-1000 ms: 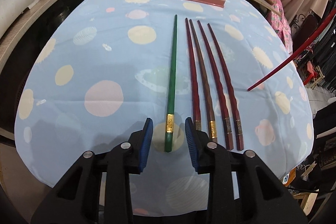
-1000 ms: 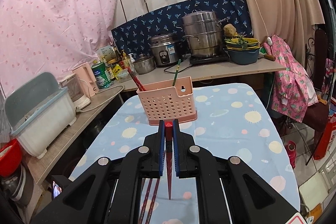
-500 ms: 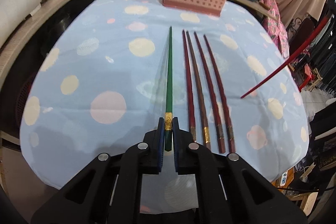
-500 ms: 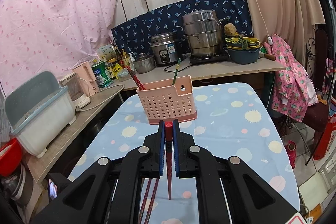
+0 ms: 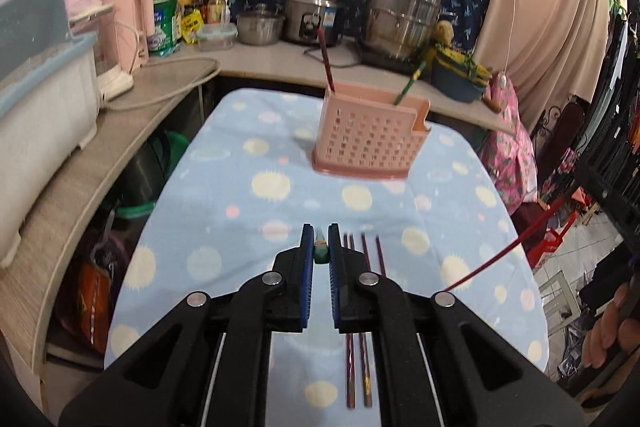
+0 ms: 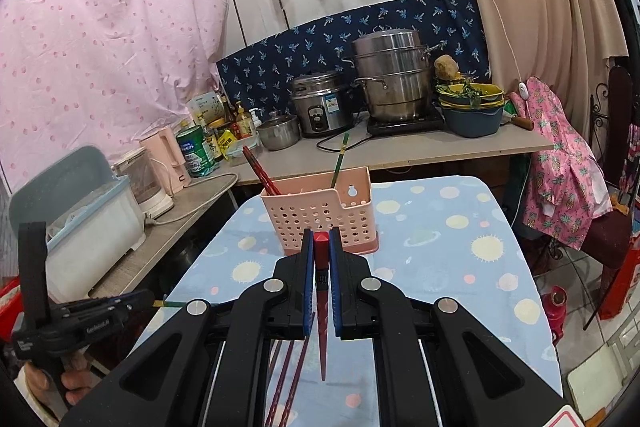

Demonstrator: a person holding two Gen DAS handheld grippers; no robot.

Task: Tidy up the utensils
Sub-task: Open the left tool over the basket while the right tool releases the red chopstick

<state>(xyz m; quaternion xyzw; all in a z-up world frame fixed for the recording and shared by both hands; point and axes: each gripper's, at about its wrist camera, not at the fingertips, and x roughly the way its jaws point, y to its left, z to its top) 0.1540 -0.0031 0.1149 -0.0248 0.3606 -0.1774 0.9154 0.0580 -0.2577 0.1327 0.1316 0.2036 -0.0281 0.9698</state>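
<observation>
My left gripper is shut on the green chopstick, lifted off the table so only its end shows between the pads. Several dark red chopsticks lie on the blue dotted tablecloth beneath it. My right gripper is shut on a red chopstick that hangs tip down above the table; this chopstick also shows in the left wrist view. The pink perforated holder stands at the far end of the table with a red chopstick and a green one in it.
A wooden counter behind the table carries a steel steamer pot, a rice cooker, bowls and bottles. A white and blue bin and a pink kettle stand on the left counter. The left gripper also shows in the right wrist view.
My left gripper closed on the green chopstick on the table, then lifted and tilted it up so the camera now faces the holder. My right gripper held still with its red chopstick.
</observation>
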